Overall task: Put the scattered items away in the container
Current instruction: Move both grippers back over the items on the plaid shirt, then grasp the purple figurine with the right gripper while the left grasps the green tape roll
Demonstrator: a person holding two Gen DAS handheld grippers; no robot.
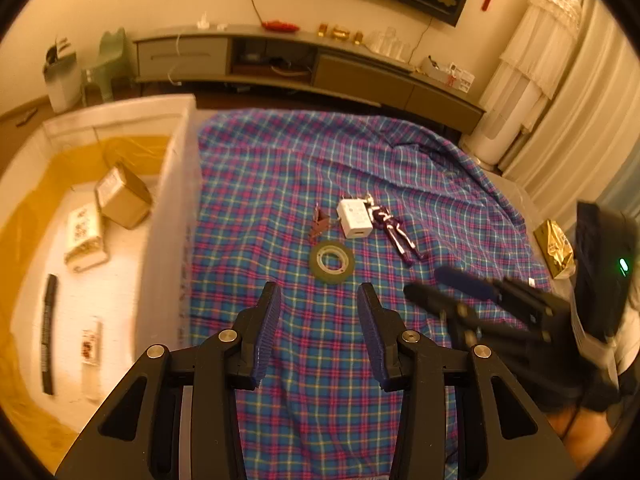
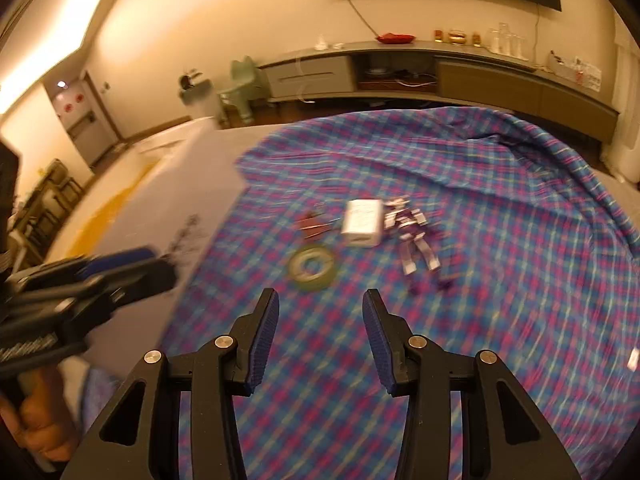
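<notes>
On the plaid cloth (image 1: 320,360) lie a green tape roll (image 1: 332,262), a white charger (image 1: 354,218), a purple toy figure (image 1: 390,228) and a small brown clip (image 1: 319,224). My left gripper (image 1: 319,292) hovers just short of the tape roll, open, nothing between its fingers. The right gripper (image 1: 424,282) comes in from the right, also open and bare. In the right wrist view, blurred, the right gripper (image 2: 320,296) points at the same tape roll (image 2: 312,266), charger (image 2: 362,222) and figure (image 2: 412,236); the left gripper (image 2: 156,264) is at far left.
A white container (image 1: 172,184) stands to the left of the cloth, holding a cardboard box (image 1: 124,196), a white packet (image 1: 84,236), a black marker (image 1: 48,332) and a small tube (image 1: 92,352). A gold packet (image 1: 556,248) lies off the cloth's right edge. A low cabinet (image 1: 304,60) lines the far wall.
</notes>
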